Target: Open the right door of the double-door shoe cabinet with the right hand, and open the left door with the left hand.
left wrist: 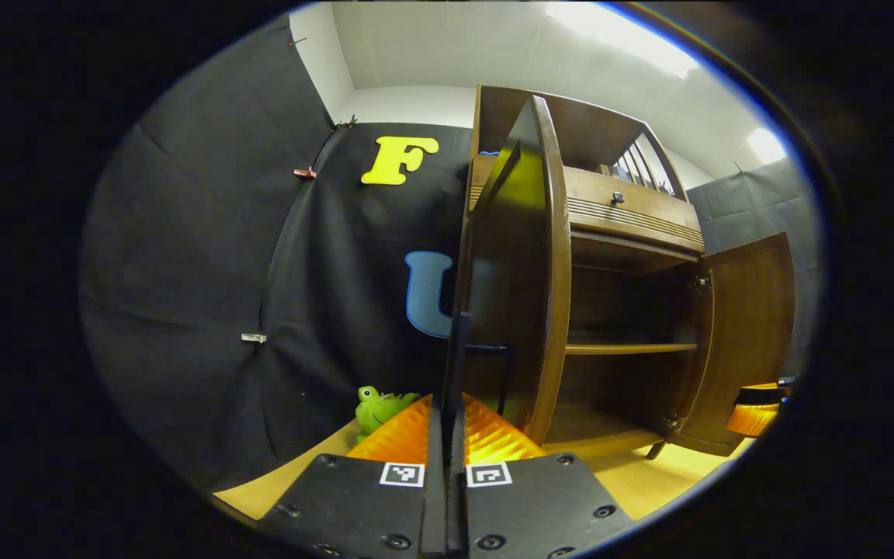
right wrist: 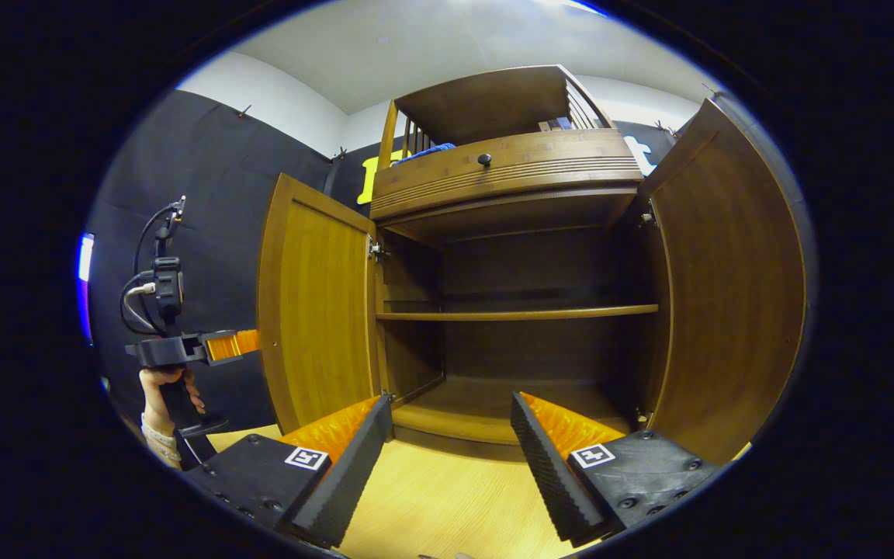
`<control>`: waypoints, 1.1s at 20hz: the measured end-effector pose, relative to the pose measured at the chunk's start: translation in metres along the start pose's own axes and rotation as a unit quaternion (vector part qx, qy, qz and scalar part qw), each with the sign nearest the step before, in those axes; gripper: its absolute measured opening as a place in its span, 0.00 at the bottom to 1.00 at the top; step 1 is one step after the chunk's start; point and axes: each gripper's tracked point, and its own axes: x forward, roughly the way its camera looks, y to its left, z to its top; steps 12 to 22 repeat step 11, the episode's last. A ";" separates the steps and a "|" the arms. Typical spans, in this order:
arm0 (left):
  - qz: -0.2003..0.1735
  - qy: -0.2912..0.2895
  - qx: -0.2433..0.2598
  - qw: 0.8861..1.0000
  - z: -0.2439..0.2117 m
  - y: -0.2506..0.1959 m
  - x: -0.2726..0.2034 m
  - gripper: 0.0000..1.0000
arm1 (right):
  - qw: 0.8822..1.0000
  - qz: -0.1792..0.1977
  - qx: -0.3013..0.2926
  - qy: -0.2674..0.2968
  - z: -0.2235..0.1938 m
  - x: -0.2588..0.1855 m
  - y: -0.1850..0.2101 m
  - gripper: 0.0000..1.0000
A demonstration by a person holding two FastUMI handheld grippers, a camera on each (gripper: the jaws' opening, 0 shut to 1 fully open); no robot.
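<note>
Cabinet (right wrist: 509, 233) stands on the wooden table (right wrist: 447, 497) against the booth's black wall, both doors swung wide. In the right gripper view we look straight into it: one shelf (right wrist: 517, 314) crosses the dark interior, the left door (right wrist: 315, 310) hangs open on one side and the right door (right wrist: 726, 287) on the other. Above sits a drawer with a small dark knob (right wrist: 484, 160); something blue lies on top, too small for us to identify.

Our right claw (right wrist: 451, 435) is spread wide, its fingers apart before the opening and touching nothing. Farther off in that view a hand (right wrist: 171, 400) holds the left claw's grip just outside the left door, whose edge hides the fingertips.

In the left gripper view the left claw (left wrist: 453, 388) is pressed together on a thin dark upright bar, apparently the handle (left wrist: 459, 349) of the left door, seen edge-on. We cannot make out where the bar joins the door. A green toy frog (left wrist: 381, 407) sits on the table by the wall, partly hidden behind the fingers. The right claw's tip is cut off at that view's edge.
</note>
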 end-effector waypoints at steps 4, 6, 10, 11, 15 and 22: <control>0.041 -0.009 0.010 0.999 0.006 0.012 -0.022 0.05 | 1.000 -0.008 -0.003 0.000 0.000 0.000 -0.010 0.97; 0.036 -0.023 0.009 0.999 0.019 0.001 -0.041 0.05 | 1.000 -0.011 0.001 -0.003 0.004 0.001 -0.014 0.97; -0.004 -0.034 0.014 0.999 0.037 -0.046 -0.064 0.05 | 1.000 -0.018 -0.004 -0.019 0.019 -0.009 -0.023 0.98; -0.019 -0.037 0.014 0.999 0.041 -0.063 -0.069 0.05 | 0.999 -0.023 -0.009 -0.022 0.023 -0.013 -0.027 0.97; -0.019 -0.037 0.014 0.999 0.041 -0.063 -0.069 0.05 | 0.999 -0.023 -0.009 -0.022 0.023 -0.013 -0.027 0.97; -0.019 -0.037 0.014 0.999 0.041 -0.063 -0.069 0.05 | 0.999 -0.023 -0.009 -0.022 0.023 -0.013 -0.027 0.97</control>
